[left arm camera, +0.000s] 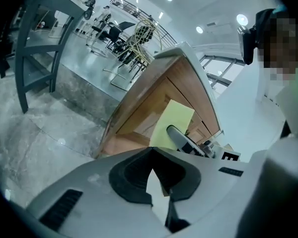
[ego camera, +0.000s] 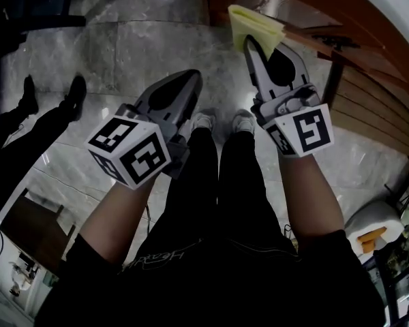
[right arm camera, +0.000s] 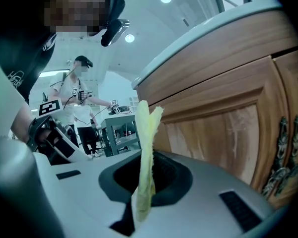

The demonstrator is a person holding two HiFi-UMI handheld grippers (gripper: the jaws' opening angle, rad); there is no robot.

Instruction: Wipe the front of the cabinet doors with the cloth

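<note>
Pinching the cloth [right arm camera: 148, 128] edge-on between its jaws, the right gripper [right arm camera: 144, 160] was held up just beside a wooden cabinet door [right arm camera: 228, 128]; whether the cloth touched the wood could not be told. The cloth was pale yellow and stood upright out of the jaws, its free end rising above them. A dark, ornate metal handle [right arm camera: 280, 152] sat on the door's right edge. From the head view the cloth [ego camera: 255, 20] stuck out past the right gripper's [ego camera: 253, 50] tip, close to the cabinet [ego camera: 368, 87] at upper right. The left gripper [ego camera: 189, 82] hung lower and to the left, well apart from the cabinet, over the grey marble floor [ego camera: 123, 46] and above the person's shoes [ego camera: 203, 121]. In its own view the left gripper [left arm camera: 152, 151] had its jaws together at the tips with nothing between them, and beyond them the cloth [left arm camera: 171, 125] showed flat against the cabinet [left arm camera: 149, 100] side. Another person [right arm camera: 77, 98] stood in the background of the right gripper view.
</note>
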